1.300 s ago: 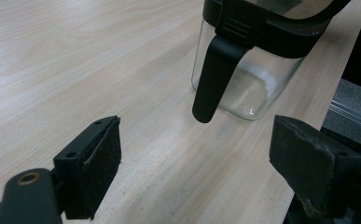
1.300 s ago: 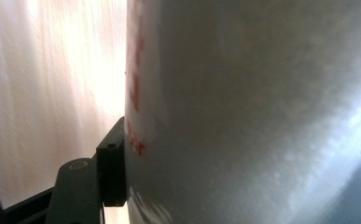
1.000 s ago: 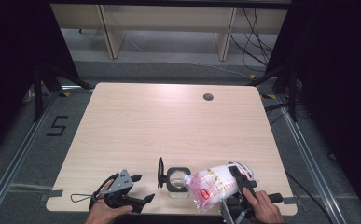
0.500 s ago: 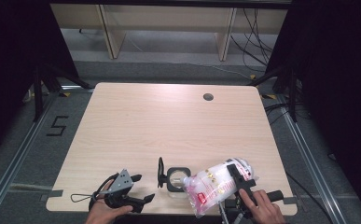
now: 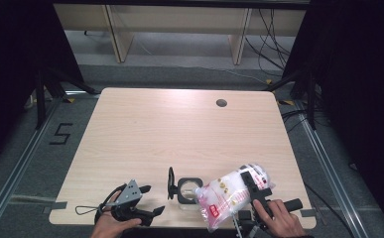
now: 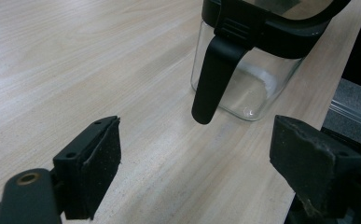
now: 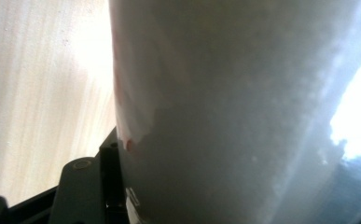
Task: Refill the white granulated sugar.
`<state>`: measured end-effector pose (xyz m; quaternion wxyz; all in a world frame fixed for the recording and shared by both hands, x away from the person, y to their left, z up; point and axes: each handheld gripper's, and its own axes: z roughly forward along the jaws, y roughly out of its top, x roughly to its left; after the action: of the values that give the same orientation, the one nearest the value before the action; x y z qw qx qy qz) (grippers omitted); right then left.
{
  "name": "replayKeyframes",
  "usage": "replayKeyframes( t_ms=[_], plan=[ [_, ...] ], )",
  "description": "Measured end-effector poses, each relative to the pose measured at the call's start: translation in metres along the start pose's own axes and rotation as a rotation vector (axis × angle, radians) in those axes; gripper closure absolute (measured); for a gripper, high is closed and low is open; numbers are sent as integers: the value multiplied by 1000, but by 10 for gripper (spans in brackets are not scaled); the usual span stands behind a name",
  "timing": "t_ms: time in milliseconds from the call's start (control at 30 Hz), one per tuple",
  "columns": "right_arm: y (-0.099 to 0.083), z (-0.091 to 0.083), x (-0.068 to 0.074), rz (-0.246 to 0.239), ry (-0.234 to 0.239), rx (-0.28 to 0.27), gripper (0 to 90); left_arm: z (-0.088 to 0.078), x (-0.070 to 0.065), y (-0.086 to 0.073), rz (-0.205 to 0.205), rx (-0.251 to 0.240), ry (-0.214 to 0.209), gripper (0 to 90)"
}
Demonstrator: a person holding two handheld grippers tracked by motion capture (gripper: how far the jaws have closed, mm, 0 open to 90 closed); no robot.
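Tilting further toward the glass jar [image 5: 188,191] at the tabletop's near edge, the bag [image 5: 224,198] sits clamped in the right gripper [image 5: 254,191], nearing a pour; the left gripper [image 5: 147,201] rests released.

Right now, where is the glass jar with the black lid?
In the high view, the glass jar stands near the table's front edge, between the left gripper and the white bag held by the right gripper.

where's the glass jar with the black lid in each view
high view: glass jar near the table's front edge, between the left gripper and the plastic bag.
left gripper view: jar upper right, beyond the open jaws.
right gripper view: the bag blocks it.
shared landmark: the light wooden table.
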<state>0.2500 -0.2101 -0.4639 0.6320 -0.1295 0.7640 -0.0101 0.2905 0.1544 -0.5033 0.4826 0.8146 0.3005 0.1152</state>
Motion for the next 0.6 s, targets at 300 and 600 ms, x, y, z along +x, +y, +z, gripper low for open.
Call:
replayKeyframes(
  t_ms=[300, 600],
  plan=[
    [0, -1, -6, -73, -22, -16, 376, 0, 0, 0, 1, -2, 4, 161],
    [-2, -1, -10, -91, -40, -24, 379, -1, 0, 0, -17, -1, 5, 161]
  ],
)
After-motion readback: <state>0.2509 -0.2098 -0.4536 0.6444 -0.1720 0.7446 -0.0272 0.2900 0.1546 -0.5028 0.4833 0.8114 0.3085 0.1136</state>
